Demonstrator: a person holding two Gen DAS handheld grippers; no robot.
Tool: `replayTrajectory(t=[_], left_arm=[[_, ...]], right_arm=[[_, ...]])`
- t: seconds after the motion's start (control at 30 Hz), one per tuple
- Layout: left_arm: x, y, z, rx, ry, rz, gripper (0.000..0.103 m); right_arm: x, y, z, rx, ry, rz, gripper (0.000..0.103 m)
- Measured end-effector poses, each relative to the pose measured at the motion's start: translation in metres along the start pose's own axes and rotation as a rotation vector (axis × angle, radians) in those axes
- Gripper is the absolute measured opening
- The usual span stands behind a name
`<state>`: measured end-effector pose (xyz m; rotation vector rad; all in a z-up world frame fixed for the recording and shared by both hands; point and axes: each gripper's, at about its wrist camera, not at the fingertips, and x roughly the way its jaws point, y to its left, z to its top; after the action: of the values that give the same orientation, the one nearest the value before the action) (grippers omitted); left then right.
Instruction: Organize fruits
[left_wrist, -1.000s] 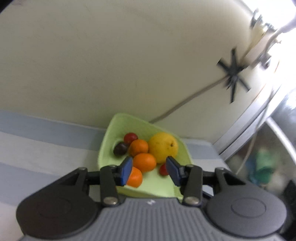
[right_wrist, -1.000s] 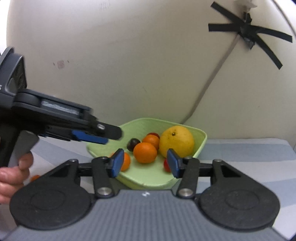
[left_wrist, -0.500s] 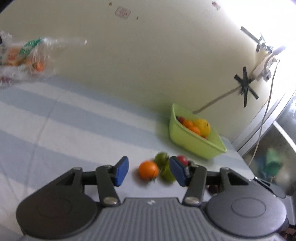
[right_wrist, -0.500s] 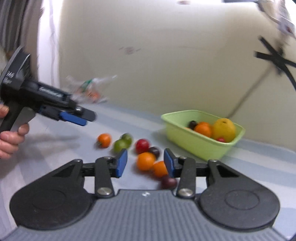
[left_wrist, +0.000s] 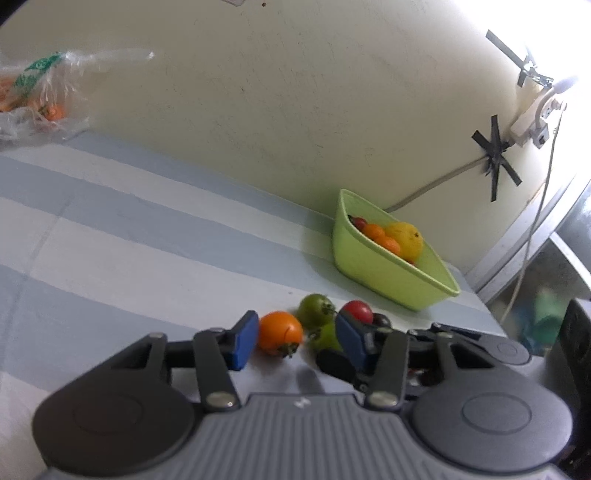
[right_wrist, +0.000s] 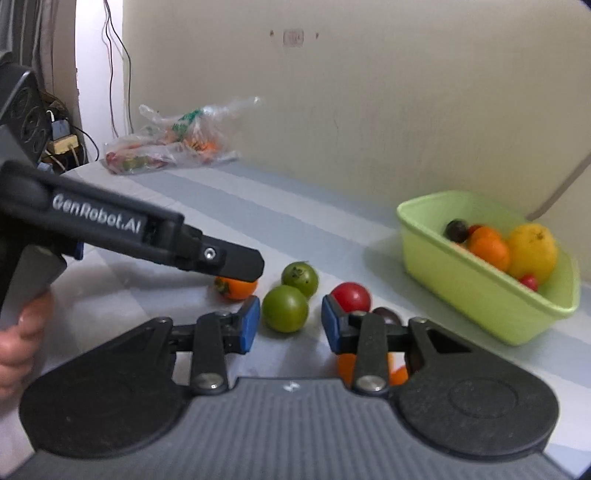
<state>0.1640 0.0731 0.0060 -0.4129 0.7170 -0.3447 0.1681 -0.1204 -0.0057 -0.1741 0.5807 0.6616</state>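
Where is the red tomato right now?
The red tomato sits on the striped table, right of the two green tomatoes and left of the green bin in the right wrist view, with a dark fruit beside it.

Loose tomatoes (right_wrist: 285, 308) on striped cloth beside half-filled green bowl (right_wrist: 476, 284)

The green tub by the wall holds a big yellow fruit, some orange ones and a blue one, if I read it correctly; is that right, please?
Not quite: there is no blue fruit. The green tub holds the yellow fruit, the orange ones, a dark purplish one and small red ones. The right wrist view shows this most clearly.
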Motion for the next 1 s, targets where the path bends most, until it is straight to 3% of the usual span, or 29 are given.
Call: replayTrajectory(t=[0.07, 0.1, 0.27, 0.37, 0.6, 0.87, 1.0], left_arm=[[0.001, 0.004, -0.001, -0.002, -0.01, 0.023, 0.029], [0.001, 0.005, -0.002, 0.0, -0.013, 0.036, 0.028], [-0.004, 0.004, -0.008, 0.015, -0.029, 0.036, 0.027], [-0.013, -0.004, -0.017, 0.028, -0.025, 0.003, 0.027], [-0.048, -0.044, -0.052, 0.195, -0.05, 0.001, 0.027], [-0.07, -0.073, -0.088, 0.26, 0.007, -0.058, 0.027], [-0.066, -0.082, -0.1, 0.286, 0.029, -0.042, 0.028]], right_arm=[[0.003, 0.003, -0.003, -0.015, 0.005, -0.002, 0.035], [0.003, 0.005, -0.003, -0.024, 0.004, -0.007, 0.031], [-0.015, 0.01, -0.013, -0.029, -0.024, -0.008, 0.031], [-0.034, 0.015, -0.024, -0.041, -0.043, -0.008, 0.031], [-0.089, 0.022, -0.064, -0.051, -0.084, -0.032, 0.031], [-0.119, 0.016, -0.094, 0.069, -0.093, -0.072, 0.031], [-0.126, 0.011, -0.099, 0.117, -0.108, -0.08, 0.031]])
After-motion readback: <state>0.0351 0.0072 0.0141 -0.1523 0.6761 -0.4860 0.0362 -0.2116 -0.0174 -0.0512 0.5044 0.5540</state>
